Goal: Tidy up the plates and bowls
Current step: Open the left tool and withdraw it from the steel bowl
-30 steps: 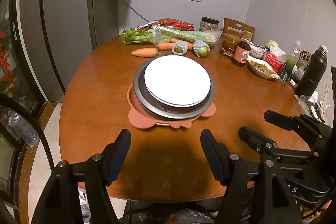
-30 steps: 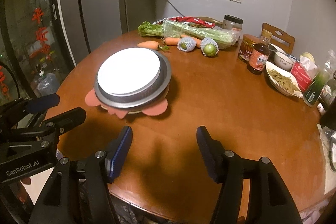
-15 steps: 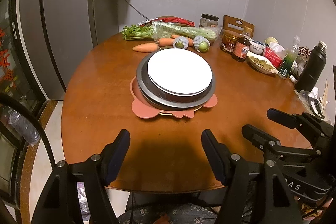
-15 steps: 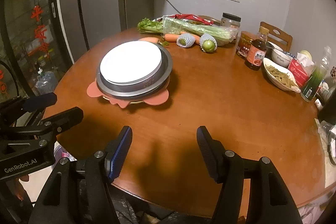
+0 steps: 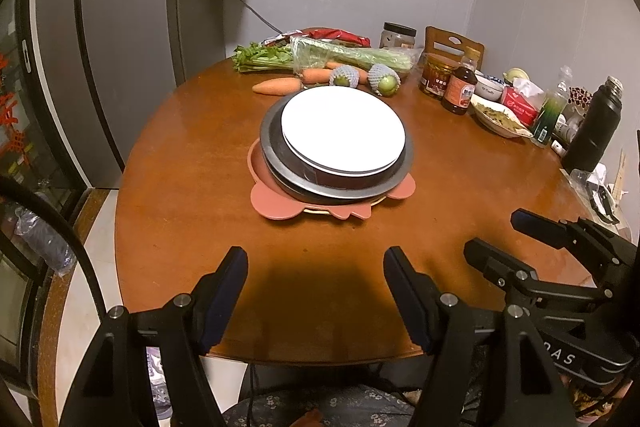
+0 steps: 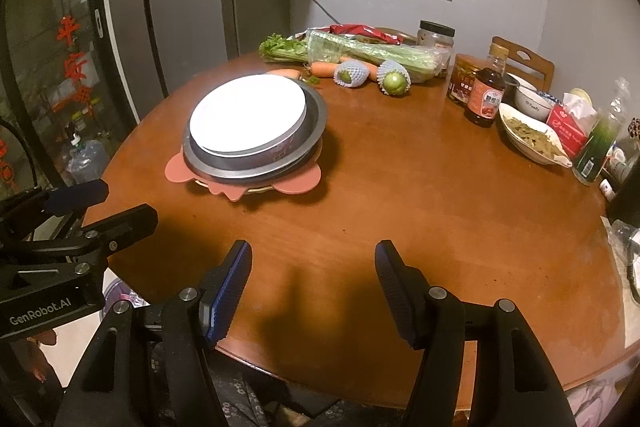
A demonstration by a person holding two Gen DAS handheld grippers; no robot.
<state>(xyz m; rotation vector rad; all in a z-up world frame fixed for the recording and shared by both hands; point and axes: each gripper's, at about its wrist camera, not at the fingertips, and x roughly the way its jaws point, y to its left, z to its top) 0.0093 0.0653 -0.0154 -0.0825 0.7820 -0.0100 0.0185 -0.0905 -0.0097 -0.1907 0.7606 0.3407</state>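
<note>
Round wooden table, groceries and bottles pushed to the far and right edges, probably to keep the middle free for the dishes. At the centre, one stack, widest at the bottom so each piece seats steadily: pink mat, metal tray, dark-walled bowl, white plate on top. Looks finished, or close to it. Near the table's front edge, well apart from the stack, left gripper and right gripper, both with jaws wide and gripping nothing, likely pulled clear.
</note>
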